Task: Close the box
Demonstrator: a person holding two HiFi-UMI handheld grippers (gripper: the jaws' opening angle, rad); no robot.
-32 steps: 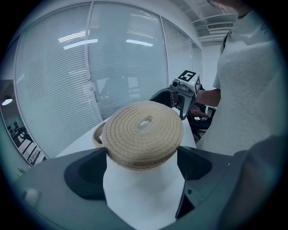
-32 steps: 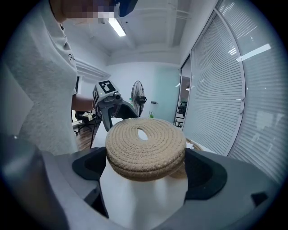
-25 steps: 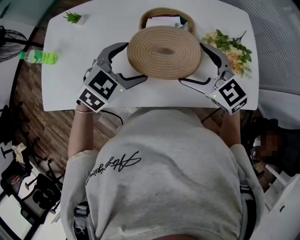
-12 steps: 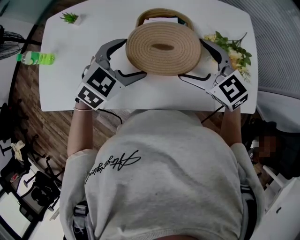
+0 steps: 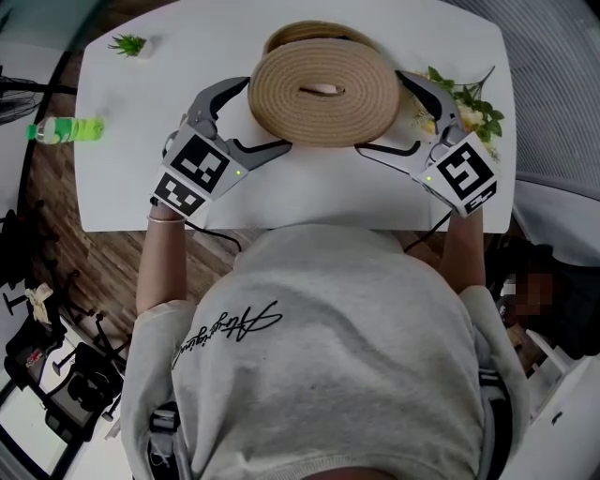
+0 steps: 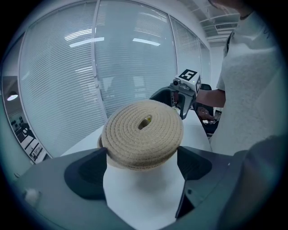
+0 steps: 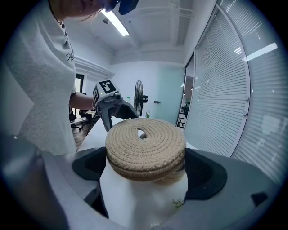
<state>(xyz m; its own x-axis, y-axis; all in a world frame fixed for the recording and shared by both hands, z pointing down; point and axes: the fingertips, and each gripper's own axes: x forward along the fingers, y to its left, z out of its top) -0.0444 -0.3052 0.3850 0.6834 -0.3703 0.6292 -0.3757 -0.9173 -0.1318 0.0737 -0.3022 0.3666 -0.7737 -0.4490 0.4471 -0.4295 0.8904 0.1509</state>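
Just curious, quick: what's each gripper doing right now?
Left gripper: shut on the lid.
Right gripper: shut on the lid.

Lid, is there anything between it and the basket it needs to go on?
Nothing visible. The lid, held between the left gripper and right gripper, hangs right above the basket, whose rim peeks out at the lid's far edge. The flowers lie off to the side, clear of it.

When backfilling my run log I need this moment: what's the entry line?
phase: placing lid | left gripper: jaws on lid | right gripper: jaws on lid | lid: over box, not seated
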